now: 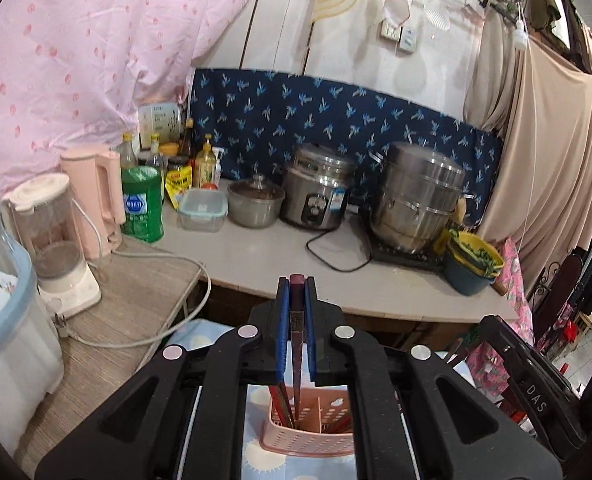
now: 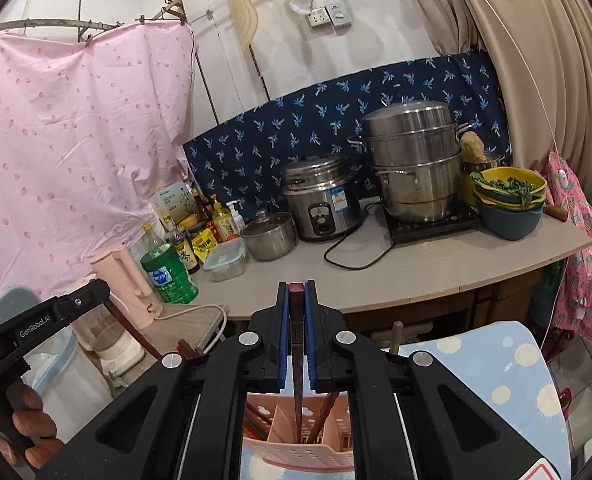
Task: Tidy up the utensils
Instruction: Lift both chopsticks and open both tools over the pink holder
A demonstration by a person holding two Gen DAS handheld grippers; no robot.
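Left wrist view: the left gripper (image 1: 297, 286) is clenched on a dark reddish-brown chopstick (image 1: 297, 344), its blue-padded fingers (image 1: 282, 320) pressing the stick from both sides. The chopstick stands nearly upright, its square top just above the fingertips and its thin end down inside a pink perforated plastic utensil basket (image 1: 315, 438). More dark chopsticks lean in the basket's left compartment. The basket sits on a pale blue cloth with cream dots (image 1: 264, 460). Beyond lies a grey countertop (image 1: 272, 256) bearing a steel rice cooker (image 1: 315, 192), a tall stacked steel steamer pot (image 1: 417, 196), a small lidded steel pot (image 1: 256, 200) and a green plastic bottle (image 1: 142, 204).

Right wrist view: the right gripper (image 2: 297, 292) is likewise clamped on a second dark reddish-brown chopstick (image 2: 297, 360), held close to vertical between blue pads (image 2: 283, 332). Its tip drops into the same pink basket (image 2: 296, 452), beside other sticks leaning in the compartments. At the lower left, the person's hand (image 2: 28, 428) grips the black handle of the other gripper.
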